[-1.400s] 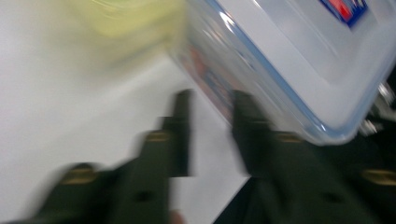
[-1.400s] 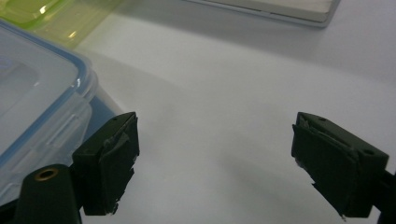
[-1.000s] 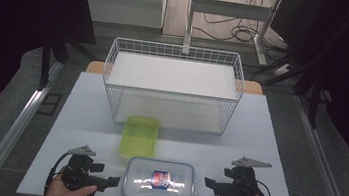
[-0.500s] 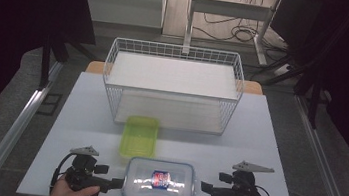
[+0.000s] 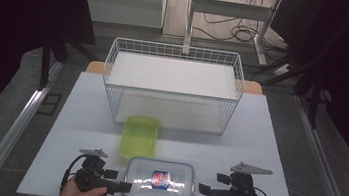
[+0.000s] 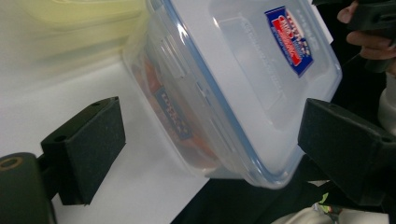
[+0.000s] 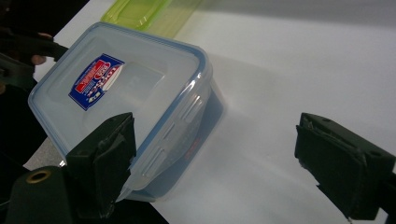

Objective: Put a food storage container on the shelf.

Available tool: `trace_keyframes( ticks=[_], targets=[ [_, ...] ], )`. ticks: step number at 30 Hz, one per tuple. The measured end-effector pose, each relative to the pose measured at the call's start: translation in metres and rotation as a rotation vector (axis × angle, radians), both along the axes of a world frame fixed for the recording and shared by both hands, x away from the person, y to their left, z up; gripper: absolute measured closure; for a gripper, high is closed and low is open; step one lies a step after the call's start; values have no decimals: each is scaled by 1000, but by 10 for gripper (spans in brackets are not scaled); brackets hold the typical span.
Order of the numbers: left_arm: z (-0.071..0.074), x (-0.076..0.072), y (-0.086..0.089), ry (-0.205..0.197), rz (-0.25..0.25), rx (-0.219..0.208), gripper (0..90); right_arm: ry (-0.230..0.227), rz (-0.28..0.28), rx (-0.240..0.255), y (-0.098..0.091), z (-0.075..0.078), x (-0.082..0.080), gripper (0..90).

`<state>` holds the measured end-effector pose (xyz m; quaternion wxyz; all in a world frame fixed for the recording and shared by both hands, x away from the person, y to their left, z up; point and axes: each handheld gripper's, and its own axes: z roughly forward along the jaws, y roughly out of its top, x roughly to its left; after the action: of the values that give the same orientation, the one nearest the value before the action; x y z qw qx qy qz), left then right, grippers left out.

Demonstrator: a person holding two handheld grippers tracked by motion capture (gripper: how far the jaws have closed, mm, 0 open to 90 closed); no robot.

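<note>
Both grippers, left and right, stood open, flanking the lidded clear container at the near edge; next they likely needed to close on its side latches.

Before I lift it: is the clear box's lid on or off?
On. The lid sits flat on the clear box, its blue rim flush all round in both gripper views. Whether the side flaps are latched, I cannot tell.

The left hand-held gripper and the right hand-held gripper lay level, pointing inward at each other, each gripped from below by a hand; both sets of jaws stood wide apart, the left's having just opened.
</note>
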<state>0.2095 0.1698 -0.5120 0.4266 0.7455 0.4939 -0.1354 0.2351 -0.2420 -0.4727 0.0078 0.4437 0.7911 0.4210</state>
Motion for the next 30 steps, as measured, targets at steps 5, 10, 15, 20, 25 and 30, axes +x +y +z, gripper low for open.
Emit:
trace_keyframes(
  ticks=[5, 10, 15, 20, 25, 30],
  targets=[
    [-8, 6, -6, 30, -24, -33, 85, 5, 9, 1, 2, -1, 0, 132],
    [-9, 6, -6, 26, -30, -63, 170, 17, 25, 3, 5, -4, 0, 132],
    [-7, 4, -7, 5, -39, -70, 257, 33, 37, 11, 8, -7, 0, 132],
    [-7, 4, -6, 4, -37, -74, 265, 50, 57, 24, 12, -8, 0, 132],
    [-7, 4, -6, 4, -37, -76, 269, 93, 72, 48, 18, -14, 1, 132],
    [-7, 4, -6, 3, -37, -76, 270, 119, 79, 53, 25, -19, 3, 132]
  ],
)
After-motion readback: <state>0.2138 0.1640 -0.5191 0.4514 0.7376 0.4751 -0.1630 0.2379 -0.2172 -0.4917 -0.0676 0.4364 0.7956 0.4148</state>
